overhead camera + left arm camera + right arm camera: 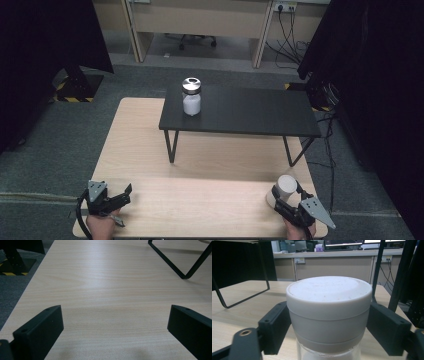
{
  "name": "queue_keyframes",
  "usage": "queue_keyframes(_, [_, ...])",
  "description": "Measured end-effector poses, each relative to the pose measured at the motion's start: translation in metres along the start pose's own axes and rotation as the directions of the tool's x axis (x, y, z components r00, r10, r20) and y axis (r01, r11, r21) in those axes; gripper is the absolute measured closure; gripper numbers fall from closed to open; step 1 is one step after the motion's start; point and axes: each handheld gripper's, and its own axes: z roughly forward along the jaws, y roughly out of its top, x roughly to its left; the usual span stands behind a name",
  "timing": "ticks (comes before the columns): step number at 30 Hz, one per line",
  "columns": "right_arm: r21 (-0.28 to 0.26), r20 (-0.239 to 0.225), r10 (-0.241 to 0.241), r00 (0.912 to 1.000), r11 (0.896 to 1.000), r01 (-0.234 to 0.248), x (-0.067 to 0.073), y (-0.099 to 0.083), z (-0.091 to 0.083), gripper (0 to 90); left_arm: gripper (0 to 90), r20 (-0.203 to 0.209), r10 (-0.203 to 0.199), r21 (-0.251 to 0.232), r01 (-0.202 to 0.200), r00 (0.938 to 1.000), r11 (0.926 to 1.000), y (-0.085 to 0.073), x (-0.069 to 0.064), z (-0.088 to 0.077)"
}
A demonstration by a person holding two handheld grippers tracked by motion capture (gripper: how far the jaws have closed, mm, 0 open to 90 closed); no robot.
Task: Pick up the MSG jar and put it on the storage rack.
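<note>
Gripping is where things stand: the right gripper (pixel 284 195) sits at the table's (pixel 200 210) near right corner with both jaws against the grey lid of a jar (pixel 287 186). In the right gripper view the pads flank the lid of that jar (pixel 329 312) on either side and appear to touch it, so I read it as clamped on the lid, glass body below the jaws. Jar is upright and looks to be on the tabletop, not lifted as far as I can judge.

Left gripper (pixel 114 199) rests at the near left corner, jaws wide apart, nothing between them; the left gripper view has bare wood of the table (pixel 112 290) between the two black jaws. It has no part in the work at present.

Farther back, a black shelf (pixel 240 111) on thin legs stands across the table's far half. On its left end, near the far left corner, stands a second jar (pixel 191 96) with a shiny metal lid, upright, well apart from both grippers.

Progress, as a judgement: grasp made or just about made, so the early part is done. Left to do: lift the grey-lidded jar and carry it somewhere, likely up onto the shelf beside the second jar, then release. Destination is a guess from layout. Nothing has been placed by the right gripper yet.
</note>
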Motion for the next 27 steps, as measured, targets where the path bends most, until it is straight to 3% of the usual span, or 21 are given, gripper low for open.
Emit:
queue_keyframes(5, [-0.011, -0.003, -0.008, 1.0000, 1.000, 0.008, 0.0011, 0.0000, -0.0002, 33.1, 0.0, 0.000, 0.001, 0.004, -0.001, 1.0000, 1.0000, 0.0006, -0.0004, 0.0002])
queue_keyframes(27, [-0.003, -0.019, 0.002, 0.9998, 1.000, -0.002, 0.0025, 0.0051, 0.0003, 33.9, 0.0, -0.006, 0.017, 0.013, -0.016, 0.9998, 0.9998, 0.0014, -0.0025, 0.0008])
